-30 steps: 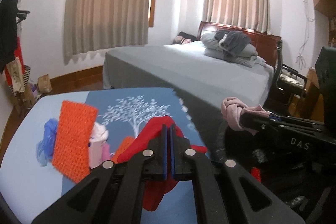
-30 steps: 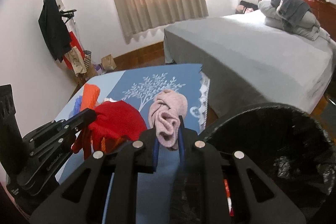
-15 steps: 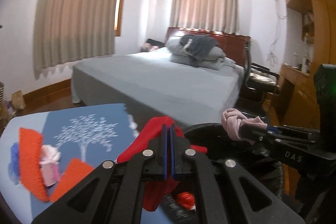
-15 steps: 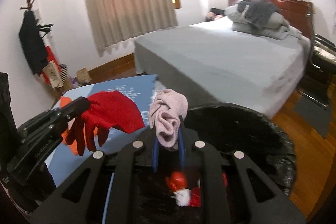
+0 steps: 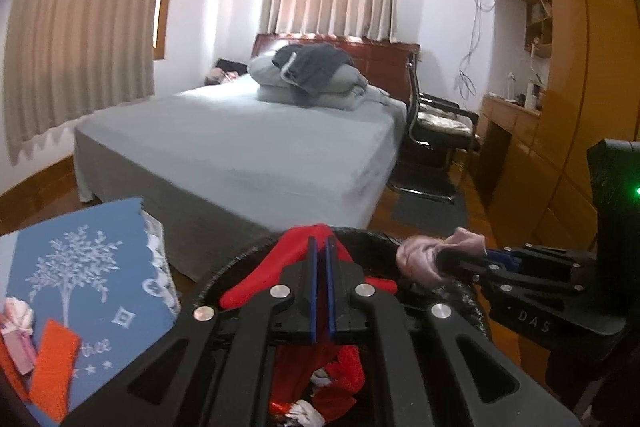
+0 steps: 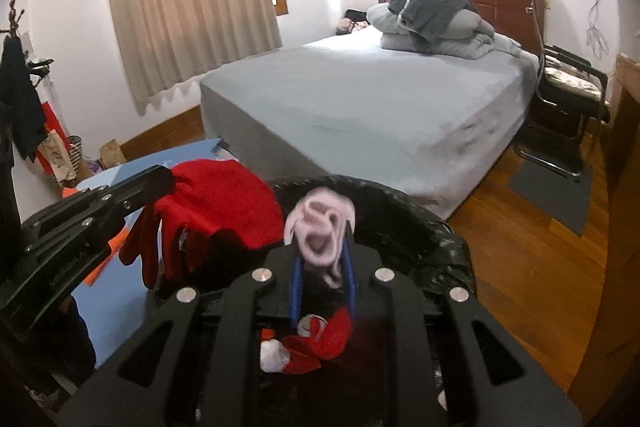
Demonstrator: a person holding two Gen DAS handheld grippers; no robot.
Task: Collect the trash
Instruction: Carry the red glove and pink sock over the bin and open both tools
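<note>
My left gripper (image 5: 320, 247) is shut on a red glove (image 5: 260, 279), held over the rim of a black-lined trash bin (image 5: 464, 291); the glove (image 6: 216, 211) hangs from that gripper (image 6: 168, 179) in the right wrist view. My right gripper (image 6: 322, 247) is shut on a rolled pink sock (image 6: 320, 231) above the bin's (image 6: 400, 211) opening; it also shows in the left wrist view (image 5: 444, 259) with the sock (image 5: 420, 259). Red and white trash (image 6: 308, 347) lies inside the bin.
A table with a blue tree-print cloth (image 5: 80, 267) stands left of the bin, holding orange knit pieces (image 5: 52, 367) and a pink item (image 5: 18, 335). A grey bed (image 5: 248, 147) lies behind. A black chair (image 5: 436, 131) and wooden cabinets (image 5: 560, 107) stand at right.
Both grippers have swung right from the table to over the bin, carrying the red glove and pink sock. The table has slid to the left edge of view.
</note>
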